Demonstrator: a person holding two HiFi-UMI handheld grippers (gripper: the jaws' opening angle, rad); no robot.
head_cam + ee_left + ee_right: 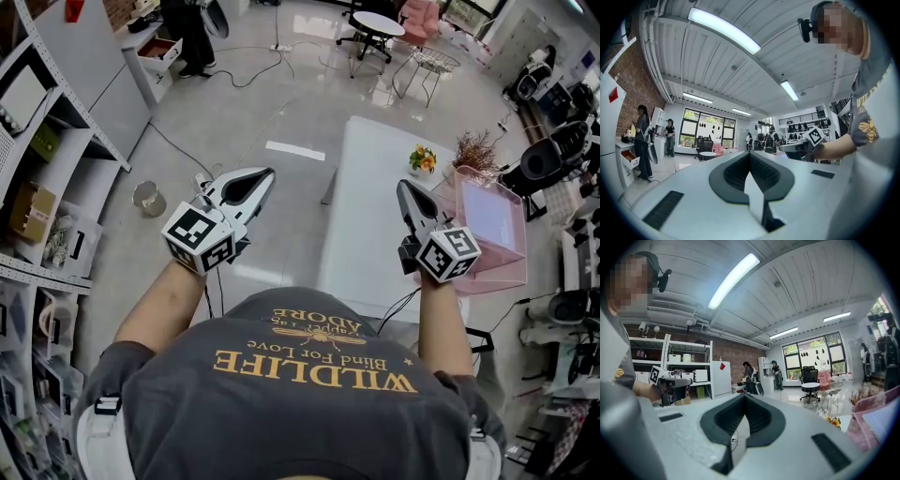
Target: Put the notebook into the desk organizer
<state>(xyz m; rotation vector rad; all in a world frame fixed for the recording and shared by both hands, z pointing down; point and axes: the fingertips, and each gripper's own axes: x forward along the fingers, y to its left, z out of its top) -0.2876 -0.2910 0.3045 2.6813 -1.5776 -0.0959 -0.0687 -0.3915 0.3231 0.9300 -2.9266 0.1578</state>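
Head view: the left gripper [266, 174] and right gripper [404, 186] hang level, jaws pressed together on nothing. A pale lilac slab [489, 214], probably the notebook, stands inside the pink desk organizer [502, 277] on the white table [370, 216]. Placing looks done; next, simply keep clear.
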